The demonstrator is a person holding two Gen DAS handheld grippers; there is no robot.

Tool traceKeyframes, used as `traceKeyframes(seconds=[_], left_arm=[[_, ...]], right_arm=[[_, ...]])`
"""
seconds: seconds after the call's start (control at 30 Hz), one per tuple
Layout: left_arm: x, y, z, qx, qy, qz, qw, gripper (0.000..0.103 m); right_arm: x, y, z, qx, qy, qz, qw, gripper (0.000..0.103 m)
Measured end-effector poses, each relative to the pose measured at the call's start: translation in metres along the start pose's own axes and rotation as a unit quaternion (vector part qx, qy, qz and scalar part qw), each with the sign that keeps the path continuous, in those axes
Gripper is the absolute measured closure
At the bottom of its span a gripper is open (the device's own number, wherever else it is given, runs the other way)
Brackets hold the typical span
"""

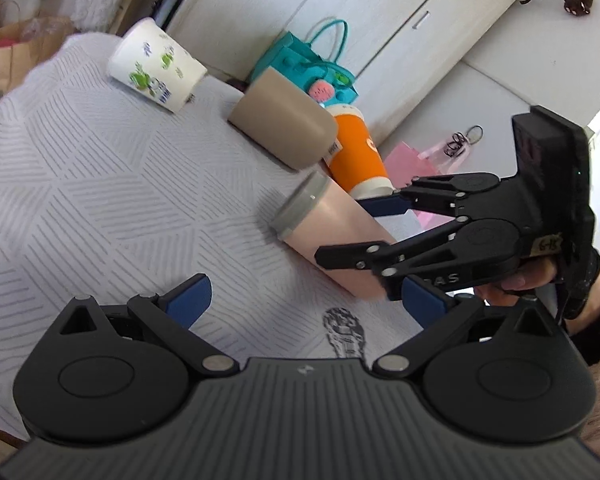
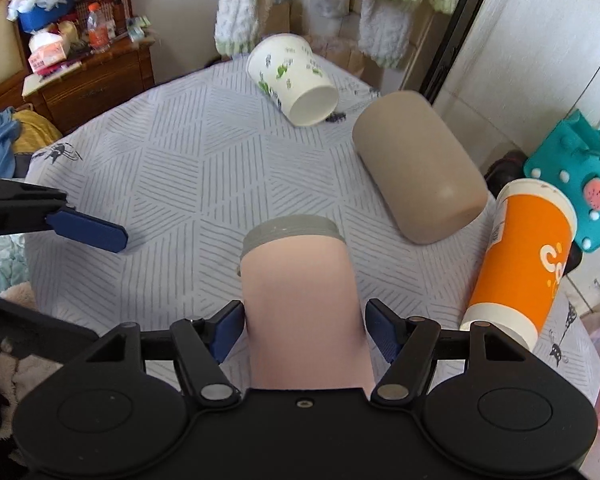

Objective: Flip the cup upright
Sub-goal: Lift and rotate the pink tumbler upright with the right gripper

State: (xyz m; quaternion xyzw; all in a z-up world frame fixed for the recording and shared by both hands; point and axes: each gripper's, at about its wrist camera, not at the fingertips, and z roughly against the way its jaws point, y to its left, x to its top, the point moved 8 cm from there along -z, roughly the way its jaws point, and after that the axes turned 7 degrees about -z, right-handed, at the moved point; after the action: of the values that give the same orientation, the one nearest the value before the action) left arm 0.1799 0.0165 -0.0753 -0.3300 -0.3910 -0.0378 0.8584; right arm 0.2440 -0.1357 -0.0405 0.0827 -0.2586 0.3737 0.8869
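A pink cup with a grey lid (image 2: 300, 284) lies on its side on the patterned white cloth, lid end pointing away; it also shows in the left wrist view (image 1: 332, 236). My right gripper (image 2: 304, 332) is open with its blue pads on either side of the cup's body, small gaps showing; it appears in the left wrist view (image 1: 400, 252). My left gripper (image 1: 308, 300) is open and empty, just left of the cup; one of its fingers (image 2: 88, 228) shows in the right wrist view.
A white cup with green prints (image 2: 294, 80), a beige cup (image 2: 416, 168) and an orange paper cup (image 2: 524, 256) lie on the cloth (image 2: 172, 168). A teal bag (image 2: 580, 176) stands past the table's right edge. A wooden cabinet (image 2: 92, 80) stands at far left.
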Motion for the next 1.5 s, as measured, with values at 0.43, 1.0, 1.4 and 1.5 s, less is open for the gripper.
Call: traceKeyframes(seconds=[0.43, 1.0, 1.4, 1.5], left_arm=[[0.014, -0.024, -0.042, -0.053, 0.009, 0.070, 0.9961, 0.000], [0.021, -0.024, -0.087, -0.015, 0.008, 0.087, 0.9960, 0.007], [0.011, -0.039, -0.088, -0.027, 0.006, 0.036, 0.9990, 0.029], [0.010, -0.045, -0.085, -0.024, -0.002, 0.010, 0.9997, 0.029]], right_arm=[[-0.041, -0.009, 0.033, 0.054, -0.037, 0.076, 0.995, 0.012], [-0.023, -0.017, 0.002, 0.057, -0.065, 0.006, 0.996, 0.014], [-0.048, -0.021, 0.009, 0.027, -0.093, -0.044, 0.994, 0.036], [-0.054, -0.020, 0.012, 0.027, -0.113, -0.054, 0.992, 0.036]])
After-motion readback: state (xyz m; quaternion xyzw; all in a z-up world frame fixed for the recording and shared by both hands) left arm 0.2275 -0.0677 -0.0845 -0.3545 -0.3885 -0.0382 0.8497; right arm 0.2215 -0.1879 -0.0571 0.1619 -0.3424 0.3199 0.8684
